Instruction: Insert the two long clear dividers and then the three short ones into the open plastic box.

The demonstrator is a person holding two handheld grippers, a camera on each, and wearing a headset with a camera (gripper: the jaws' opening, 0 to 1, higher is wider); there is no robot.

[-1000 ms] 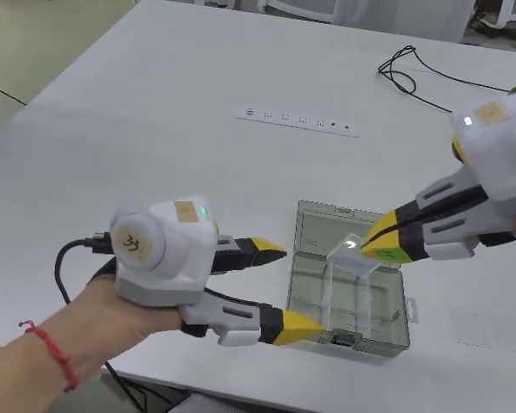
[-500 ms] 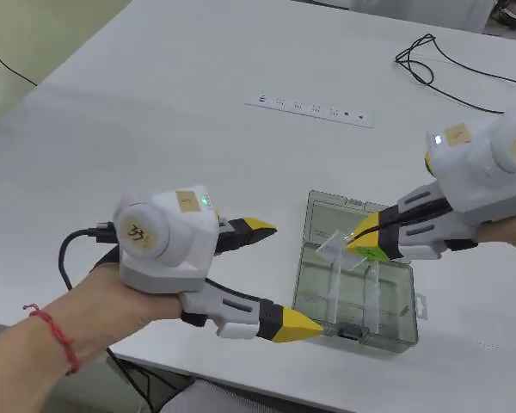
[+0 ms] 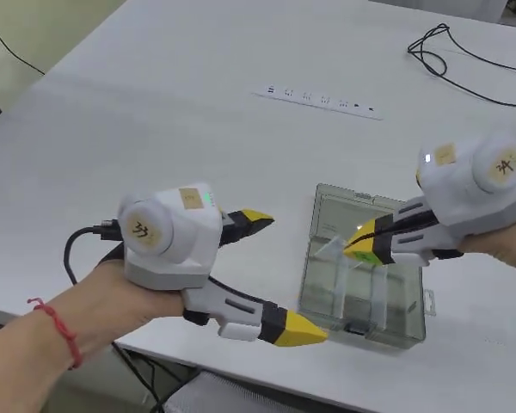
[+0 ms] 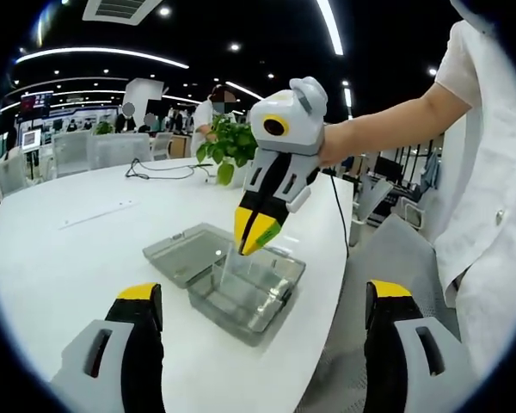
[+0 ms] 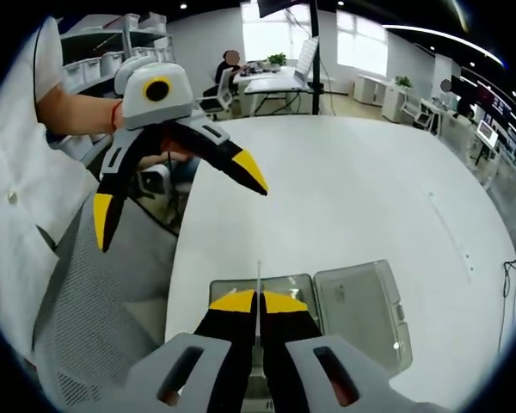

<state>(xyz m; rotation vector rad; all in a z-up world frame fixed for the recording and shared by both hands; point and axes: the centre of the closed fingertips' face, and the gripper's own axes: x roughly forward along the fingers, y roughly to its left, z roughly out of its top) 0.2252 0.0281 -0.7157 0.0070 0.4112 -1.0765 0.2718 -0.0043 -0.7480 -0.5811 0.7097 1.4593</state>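
Divider (image 3: 329, 249): likely light, stiff, slick; right gripper (image 3: 355, 249) clamps its upper edge over box (image 3: 367, 333). Left gripper (image 3: 282, 275) spread, empty.

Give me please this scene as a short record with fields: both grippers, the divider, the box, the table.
left gripper: open, holds nothing, left of the box
right gripper: shut on a divider, above the box
divider: clear, tilted, over the box
box: open, on the table near its front edge
table: white, with a power strip and a cable farther back
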